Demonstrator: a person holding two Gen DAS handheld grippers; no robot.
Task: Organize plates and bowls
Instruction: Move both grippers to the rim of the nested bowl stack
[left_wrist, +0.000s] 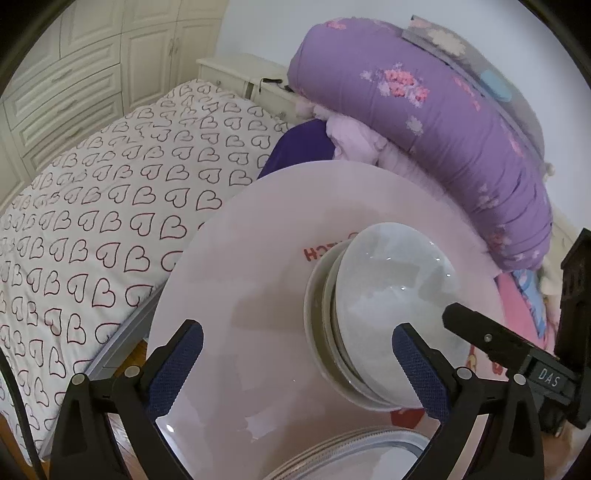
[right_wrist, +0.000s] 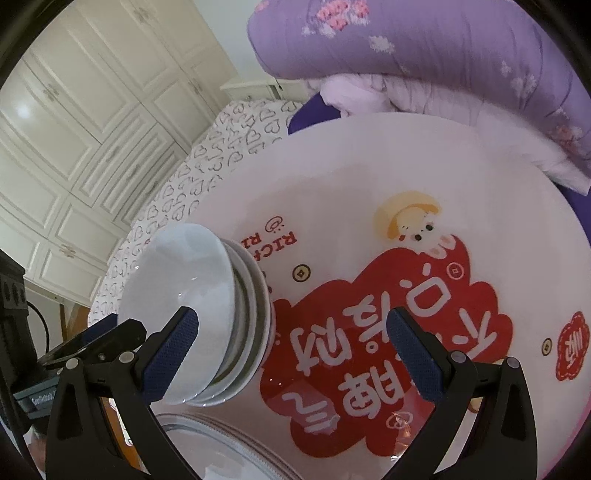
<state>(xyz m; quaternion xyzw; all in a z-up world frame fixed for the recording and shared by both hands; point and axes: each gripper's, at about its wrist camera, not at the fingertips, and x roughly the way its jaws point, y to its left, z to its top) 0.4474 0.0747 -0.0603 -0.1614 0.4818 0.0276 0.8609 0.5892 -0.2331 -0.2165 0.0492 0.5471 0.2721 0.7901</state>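
A stack of white bowls (left_wrist: 388, 310) sits on a round glossy table (left_wrist: 236, 280) with a red cartoon print. It also shows in the right wrist view (right_wrist: 192, 306), left of the red print on the table (right_wrist: 480, 206). A stack of plates (left_wrist: 362, 454) lies at the near table edge, below both grippers; it shows in the right wrist view (right_wrist: 221, 446) too. My left gripper (left_wrist: 297, 365) is open and empty, with its right finger beside the bowl stack. My right gripper (right_wrist: 291, 350) is open and empty, with its left finger in front of the bowls.
A bed with a heart-print cover (left_wrist: 110, 206) lies left of the table. A rolled purple quilt (left_wrist: 436, 122) and pink bedding lie behind it. White wardrobes (right_wrist: 74, 140) and a bedside cabinet (left_wrist: 243, 74) stand at the back. The other gripper's finger (left_wrist: 491, 343) shows at right.
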